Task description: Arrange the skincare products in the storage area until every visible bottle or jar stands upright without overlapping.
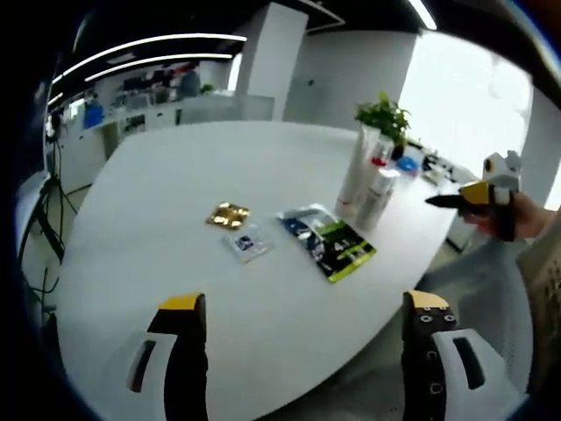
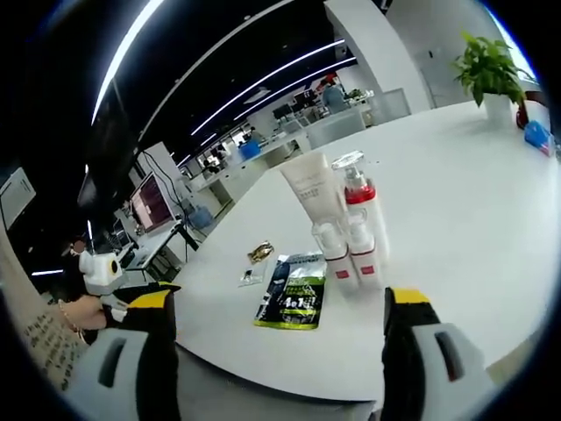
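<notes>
Skincare stuff clustered upright on the white table (image 2: pixel 456 228)

Both the left hand-held gripper (image 1: pixel 302 329) and right hand-held gripper (image 2: pixel 276 329) hung open over the near edge, holding nothing. Four containers stood touching: one tube (image 2: pixel 308 189), three bottles (image 2: pixel 359 219). Beside them lay flat sachets: one green (image 2: pixel 294 298), one gold (image 2: pixel 259 253), one small clear (image 2: pixel 251 275). A plant (image 2: pixel 486 66) sat far off.

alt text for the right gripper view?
A cluster of white skincare bottles with red bands stands upright on a white table, with flat sachets lying beside it. The right gripper frames the scene with open jaws; the left gripper enters at the left edge.
</notes>
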Demonstrator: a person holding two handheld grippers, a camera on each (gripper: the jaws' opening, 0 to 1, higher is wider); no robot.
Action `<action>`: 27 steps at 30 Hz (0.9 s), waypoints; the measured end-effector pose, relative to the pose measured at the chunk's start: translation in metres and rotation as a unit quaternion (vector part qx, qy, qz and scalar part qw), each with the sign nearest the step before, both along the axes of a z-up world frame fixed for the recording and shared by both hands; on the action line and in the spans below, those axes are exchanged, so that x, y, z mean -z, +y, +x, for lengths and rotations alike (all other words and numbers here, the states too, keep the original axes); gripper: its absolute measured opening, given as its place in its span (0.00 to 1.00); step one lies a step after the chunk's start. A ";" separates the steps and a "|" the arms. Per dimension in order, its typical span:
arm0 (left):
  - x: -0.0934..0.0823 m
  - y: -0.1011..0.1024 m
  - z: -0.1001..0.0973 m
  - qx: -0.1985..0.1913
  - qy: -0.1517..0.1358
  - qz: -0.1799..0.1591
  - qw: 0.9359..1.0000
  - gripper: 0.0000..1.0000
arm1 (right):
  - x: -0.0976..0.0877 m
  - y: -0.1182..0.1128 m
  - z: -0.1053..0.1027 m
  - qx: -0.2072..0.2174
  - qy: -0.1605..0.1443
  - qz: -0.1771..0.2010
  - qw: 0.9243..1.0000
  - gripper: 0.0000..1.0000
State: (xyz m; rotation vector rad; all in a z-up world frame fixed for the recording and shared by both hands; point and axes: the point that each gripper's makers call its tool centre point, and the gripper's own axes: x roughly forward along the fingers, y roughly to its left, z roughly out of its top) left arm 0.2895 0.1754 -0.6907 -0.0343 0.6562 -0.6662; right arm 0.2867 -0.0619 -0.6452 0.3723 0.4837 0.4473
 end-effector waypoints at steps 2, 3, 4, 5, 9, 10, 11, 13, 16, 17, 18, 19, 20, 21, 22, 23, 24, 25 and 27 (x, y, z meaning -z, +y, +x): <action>0.001 0.000 0.000 -0.001 0.001 0.001 1.000 0.90 | 0.001 0.000 0.000 0.001 0.001 0.000 1.000 0.99; 0.001 0.000 0.000 -0.001 0.002 0.001 1.000 0.90 | 0.001 -0.001 0.000 0.000 0.001 -0.001 1.000 0.99; 0.001 0.000 0.000 -0.002 0.003 0.001 1.000 0.90 | 0.002 -0.001 0.000 0.001 0.001 0.000 1.000 0.99; 0.002 0.000 0.000 -0.002 0.004 0.002 1.000 0.90 | 0.002 -0.001 0.000 0.001 0.001 0.001 1.000 0.99; 0.003 -0.003 0.003 -0.003 0.008 0.003 1.000 0.90 | 0.002 0.000 0.000 0.000 0.002 0.002 1.000 0.99; 0.003 -0.004 0.004 -0.004 0.009 0.004 1.000 0.90 | 0.003 -0.001 0.001 0.000 0.002 0.002 1.000 0.99; 0.004 -0.005 0.006 -0.004 0.010 0.004 1.000 0.90 | 0.003 -0.001 0.001 0.000 0.002 0.002 1.000 0.99; 0.004 -0.008 0.009 -0.002 0.008 0.005 1.000 0.90 | 0.003 0.000 0.001 0.000 0.002 0.003 1.000 0.99; 0.006 -0.012 0.012 0.003 0.010 0.010 1.000 0.90 | 0.004 0.003 0.000 -0.007 0.002 0.000 1.000 0.99; 0.008 -0.013 0.014 0.003 0.013 0.014 1.000 0.90 | 0.004 0.004 0.000 -0.010 0.001 -0.003 1.000 0.99; 0.008 -0.014 0.016 0.002 0.014 0.015 1.000 0.90 | 0.004 0.004 0.000 -0.010 0.001 -0.004 1.000 0.99; 0.009 -0.014 0.019 0.000 0.015 0.016 1.000 0.90 | 0.004 0.004 0.000 -0.010 0.000 -0.004 1.000 0.99; 0.010 -0.015 0.021 -0.001 0.017 0.018 1.000 0.89 | 0.004 0.004 0.000 -0.009 0.000 -0.003 1.000 0.99; 0.012 -0.015 0.023 -0.002 0.020 0.021 1.000 0.89 | 0.004 0.003 0.000 -0.008 0.000 -0.003 1.000 0.99; 0.014 -0.016 0.025 0.000 0.021 0.026 0.999 0.89 | 0.004 0.003 0.000 -0.008 -0.001 -0.003 1.000 0.98; 0.015 -0.017 0.027 0.002 0.022 0.031 0.999 0.89 | 0.004 0.003 0.000 -0.009 0.000 -0.004 1.000 0.98; 0.017 -0.018 0.030 0.005 0.023 0.035 0.999 0.88 | 0.004 0.003 0.000 -0.009 0.000 -0.004 1.000 0.98; 0.019 -0.019 0.032 0.006 0.024 0.036 0.999 0.88 | 0.004 0.003 0.000 -0.009 -0.001 -0.004 1.000 0.98; 0.021 -0.021 0.038 0.009 0.024 0.040 0.999 0.89 | 0.005 0.003 0.000 -0.011 -0.001 -0.007 1.000 0.98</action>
